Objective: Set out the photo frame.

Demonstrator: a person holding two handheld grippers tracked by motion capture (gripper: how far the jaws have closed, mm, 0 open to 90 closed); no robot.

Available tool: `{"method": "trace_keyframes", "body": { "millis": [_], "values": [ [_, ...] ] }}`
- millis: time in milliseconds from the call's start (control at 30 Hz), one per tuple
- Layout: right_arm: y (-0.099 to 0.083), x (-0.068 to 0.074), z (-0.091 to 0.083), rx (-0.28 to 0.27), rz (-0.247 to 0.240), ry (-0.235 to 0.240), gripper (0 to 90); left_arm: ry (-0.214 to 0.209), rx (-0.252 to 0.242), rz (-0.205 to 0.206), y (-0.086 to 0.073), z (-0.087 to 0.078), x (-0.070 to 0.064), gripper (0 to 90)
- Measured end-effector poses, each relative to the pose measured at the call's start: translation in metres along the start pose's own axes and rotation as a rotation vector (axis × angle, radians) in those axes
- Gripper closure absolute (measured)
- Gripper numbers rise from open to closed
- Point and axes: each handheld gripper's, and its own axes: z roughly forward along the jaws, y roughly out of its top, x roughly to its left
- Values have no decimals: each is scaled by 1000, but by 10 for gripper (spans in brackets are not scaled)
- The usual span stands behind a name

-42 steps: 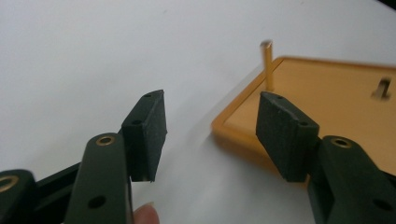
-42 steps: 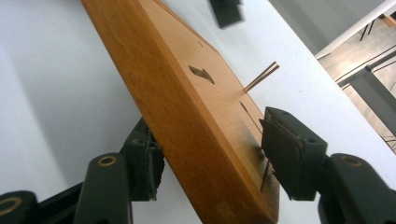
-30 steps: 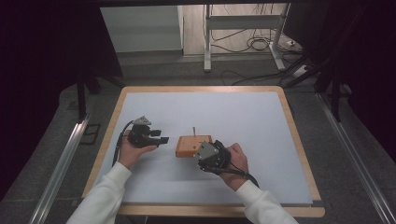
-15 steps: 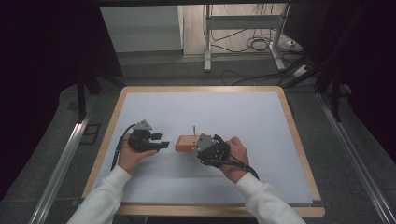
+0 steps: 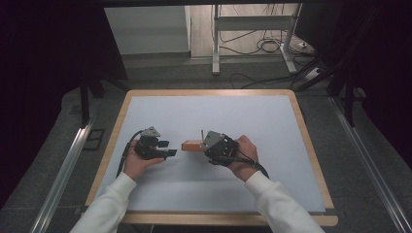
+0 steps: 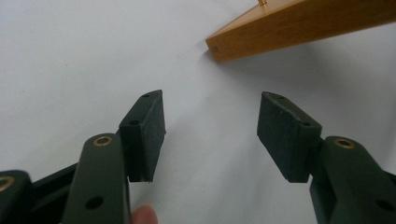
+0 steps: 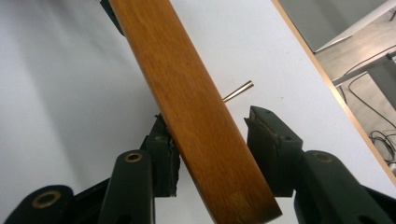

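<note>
A flat wooden block (image 5: 190, 144) with a thin brass pin (image 5: 201, 133) stands tilted on its edge at the middle of the white table (image 5: 209, 92). My right gripper (image 5: 210, 144) is shut on its right end. In the right gripper view the block (image 7: 187, 93) runs up between the two pads of that gripper (image 7: 210, 135), and the pin (image 7: 239, 91) pokes out to the right. My left gripper (image 5: 167, 148) is open just left of the block. In the left gripper view its jaws (image 6: 210, 116) hold nothing, and the block's near end (image 6: 303, 23) lies ahead at the upper right.
The white mat has a wooden rim (image 5: 311, 145) all round. Metal rails (image 5: 63, 170) run along both sides of the table. Beyond the far edge are a stand's legs (image 5: 214, 48) and loose cables (image 5: 265, 46) on the floor.
The right gripper has closed on the block, turned it up from flat onto its edge and carried it left. The left gripper has barely moved.
</note>
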Motion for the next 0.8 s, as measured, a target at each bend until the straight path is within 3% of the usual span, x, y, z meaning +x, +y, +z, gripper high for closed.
{"method": "trace_keyframes", "body": {
  "millis": [133, 467, 667, 733, 767, 800],
  "values": [
    [2, -1, 1, 5, -11, 11, 590, -3, 5, -4, -1, 1, 0, 411],
    [8, -1, -1, 21, -83, -17, 650, -6, 14, 0, -1, 3, 0, 409],
    [6, -6, -11, 3, -51, 34, 663, -9, 16, -7, -2, 4, 1, 409],
    [6, -7, -17, -3, -45, 61, 667, -8, 13, -2, -2, 4, 2, 409],
    [6, -7, -24, -14, -33, 103, 671, -8, 13, -4, -2, 4, 2, 409],
    [6, -7, -24, -14, -33, 103, 675, -9, 13, -8, -2, 4, 2, 409]
  ]
}}
